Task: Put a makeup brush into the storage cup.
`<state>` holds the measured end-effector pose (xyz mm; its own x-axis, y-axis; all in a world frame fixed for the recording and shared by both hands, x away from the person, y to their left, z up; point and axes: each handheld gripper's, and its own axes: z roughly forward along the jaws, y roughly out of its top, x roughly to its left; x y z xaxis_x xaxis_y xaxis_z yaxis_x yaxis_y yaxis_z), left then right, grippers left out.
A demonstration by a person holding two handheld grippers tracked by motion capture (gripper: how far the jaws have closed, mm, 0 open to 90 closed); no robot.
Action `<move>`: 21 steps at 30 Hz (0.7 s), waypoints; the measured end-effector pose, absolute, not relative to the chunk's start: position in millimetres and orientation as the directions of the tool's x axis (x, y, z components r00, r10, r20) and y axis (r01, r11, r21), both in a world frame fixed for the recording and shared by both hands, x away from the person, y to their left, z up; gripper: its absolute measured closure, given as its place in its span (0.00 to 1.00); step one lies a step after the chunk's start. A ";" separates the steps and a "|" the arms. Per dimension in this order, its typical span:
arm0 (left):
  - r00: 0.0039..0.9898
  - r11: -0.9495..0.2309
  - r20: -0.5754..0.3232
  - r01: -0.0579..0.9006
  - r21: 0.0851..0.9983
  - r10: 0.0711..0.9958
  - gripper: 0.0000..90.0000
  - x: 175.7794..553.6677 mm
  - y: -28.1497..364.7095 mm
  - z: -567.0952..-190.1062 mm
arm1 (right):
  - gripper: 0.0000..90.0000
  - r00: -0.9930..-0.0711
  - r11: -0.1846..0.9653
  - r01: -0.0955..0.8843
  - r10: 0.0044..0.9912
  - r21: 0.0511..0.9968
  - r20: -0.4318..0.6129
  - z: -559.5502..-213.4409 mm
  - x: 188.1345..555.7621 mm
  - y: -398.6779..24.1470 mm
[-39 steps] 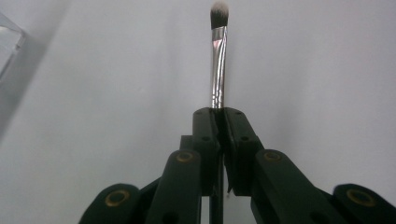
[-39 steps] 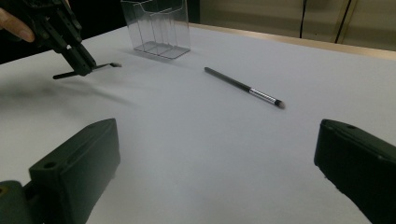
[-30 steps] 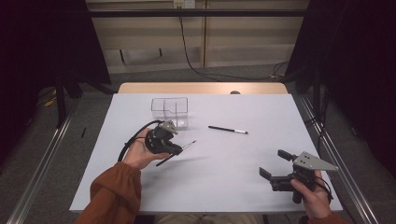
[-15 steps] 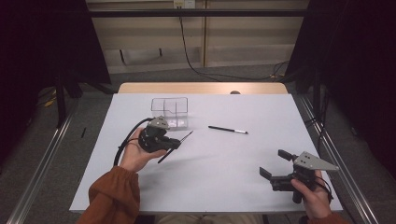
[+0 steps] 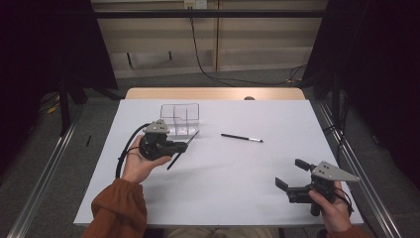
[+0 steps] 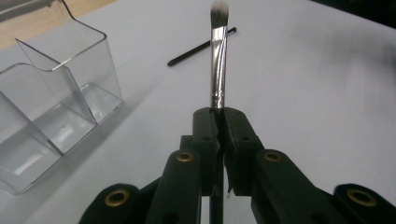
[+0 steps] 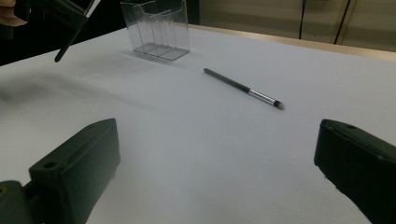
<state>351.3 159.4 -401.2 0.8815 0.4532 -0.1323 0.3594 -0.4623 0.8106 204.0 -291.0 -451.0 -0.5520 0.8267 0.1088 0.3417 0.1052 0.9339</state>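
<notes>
At the centre of my high view lies a white sheet (image 5: 233,168) covering the table (image 5: 213,93), whose bare wooden edge shows along the top. A second brush (image 5: 241,137), black with a silver ferrule, lies flat on the sheet right of centre. Beyond the table, a black cable (image 5: 198,54) hangs down the pale back wall. Metal rails (image 5: 44,173) run along both sides

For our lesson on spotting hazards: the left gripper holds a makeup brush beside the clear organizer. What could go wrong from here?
1. The left gripper pinches the makeup brush on its thin handle; the long free ends could pivot or slip between the jaws.
2. The clear organizer looks light with narrow compartments; a misaimed brush might strike a divider and push it.
3. The second brush lies loose on the table and could roll if nudged.
</notes>
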 end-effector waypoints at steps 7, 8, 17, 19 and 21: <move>0.881 -0.409 -0.107 0.318 0.856 0.461 0.93 350.0 163.6 -397.7 | 0.00 -0.553 0.106 0.342 0.826 0.934 0.109 -451.1 204.1 -290.9; 0.876 -0.396 -0.110 0.320 0.861 0.469 0.93 349.9 163.8 -397.4 | 0.00 -0.553 0.106 0.341 0.826 0.934 0.109 -451.1 204.1 -290.9; 0.869 -0.336 -0.118 0.307 0.891 0.480 0.93 351.1 164.6 -395.5 | 0.00 -0.551 0.104 0.341 0.827 0.934 0.109 -451.2 204.2 -291.1; 0.865 -0.333 -0.098 0.291 0.897 0.493 0.93 350.3 164.2 -394.5 | 0.00 -0.553 0.105 0.341 0.826 0.934 0.110 -451.2 204.3 -290.9; 0.863 -0.314 -0.100 0.285 0.906 0.496 0.93 349.5 163.8 -394.0 | 0.00 -0.556 0.107 0.341 0.824 0.934 0.109 -451.2 204.5 -290.7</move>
<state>349.5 163.8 -394.0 0.8628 0.4956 -0.0996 0.2851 -0.3143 0.9055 204.5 -290.7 -451.2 -0.5556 0.8243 0.1088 0.3410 0.1066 0.9340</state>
